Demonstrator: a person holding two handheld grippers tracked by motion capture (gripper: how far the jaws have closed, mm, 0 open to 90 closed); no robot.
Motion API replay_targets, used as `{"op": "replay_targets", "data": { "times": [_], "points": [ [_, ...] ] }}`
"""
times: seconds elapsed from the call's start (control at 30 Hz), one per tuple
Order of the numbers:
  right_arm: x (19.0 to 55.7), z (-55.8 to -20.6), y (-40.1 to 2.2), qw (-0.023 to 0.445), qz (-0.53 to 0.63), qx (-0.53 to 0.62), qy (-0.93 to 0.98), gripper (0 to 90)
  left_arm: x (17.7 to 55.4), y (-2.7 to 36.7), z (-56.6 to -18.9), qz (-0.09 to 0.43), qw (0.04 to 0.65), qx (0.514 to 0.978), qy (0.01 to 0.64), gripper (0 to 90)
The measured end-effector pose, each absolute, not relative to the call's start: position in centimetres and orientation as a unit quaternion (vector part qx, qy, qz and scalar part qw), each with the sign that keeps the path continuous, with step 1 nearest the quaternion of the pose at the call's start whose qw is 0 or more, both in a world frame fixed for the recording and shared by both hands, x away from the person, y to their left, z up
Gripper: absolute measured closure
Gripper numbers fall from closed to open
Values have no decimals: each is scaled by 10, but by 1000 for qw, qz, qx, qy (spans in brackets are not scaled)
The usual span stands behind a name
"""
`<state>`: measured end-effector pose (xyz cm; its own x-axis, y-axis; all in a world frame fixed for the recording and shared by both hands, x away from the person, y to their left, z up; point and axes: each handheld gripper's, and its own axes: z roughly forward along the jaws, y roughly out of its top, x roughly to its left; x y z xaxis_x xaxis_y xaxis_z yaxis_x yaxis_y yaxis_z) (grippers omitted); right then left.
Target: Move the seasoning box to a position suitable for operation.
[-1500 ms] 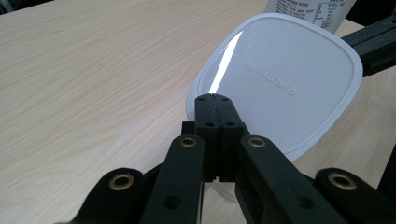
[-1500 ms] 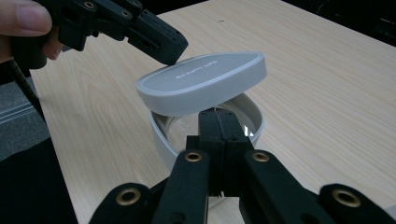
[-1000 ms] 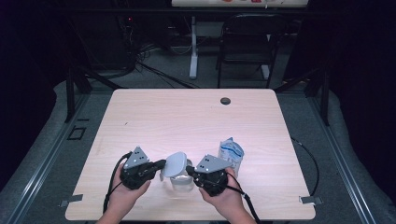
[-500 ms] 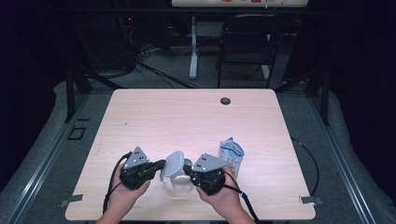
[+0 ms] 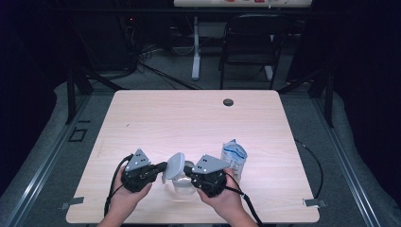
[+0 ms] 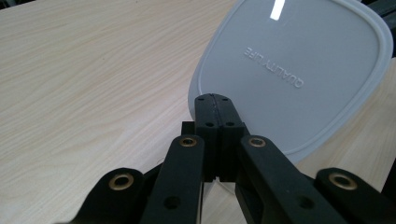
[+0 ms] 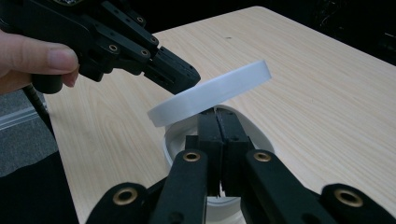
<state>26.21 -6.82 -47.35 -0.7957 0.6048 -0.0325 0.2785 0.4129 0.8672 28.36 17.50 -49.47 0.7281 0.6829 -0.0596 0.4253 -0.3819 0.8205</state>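
**Ana:** High view first: nearest the table's front edge, two hands come in from below. The left gripper (image 5: 161, 168) pinches the edge of a grey lid (image 5: 174, 166), jaws pressed tight on its rim.

**Ben:** And the lid is tilted, lifted off the clear container (image 5: 183, 185) that sits between the hands?

**Ana:** Yes. Right gripper view has the lid (image 7: 210, 93) slanting just above the container's round white rim (image 7: 172, 135). The right gripper (image 5: 189, 172) has its jaws closed together at the near wall of that container; they seem to nip the rim, though the wall itself is hard to make out.

**Ben:** Beyond that?

**Ana:** Just beside the right hand stands a small white and blue pouch (image 5: 234, 157). Farther off on the wooden table (image 5: 189, 118), near its back edge, sits a dark round plug (image 5: 228, 101).
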Motion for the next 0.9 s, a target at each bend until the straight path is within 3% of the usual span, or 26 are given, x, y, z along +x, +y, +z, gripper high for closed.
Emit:
{"op": "replay_targets", "data": {
  "times": [0.9],
  "points": [
    [262, -469, -60, 175, 474, 260, 823, 888, 285, 176, -498, 144, 435, 821, 340, 900]
  ]
}}
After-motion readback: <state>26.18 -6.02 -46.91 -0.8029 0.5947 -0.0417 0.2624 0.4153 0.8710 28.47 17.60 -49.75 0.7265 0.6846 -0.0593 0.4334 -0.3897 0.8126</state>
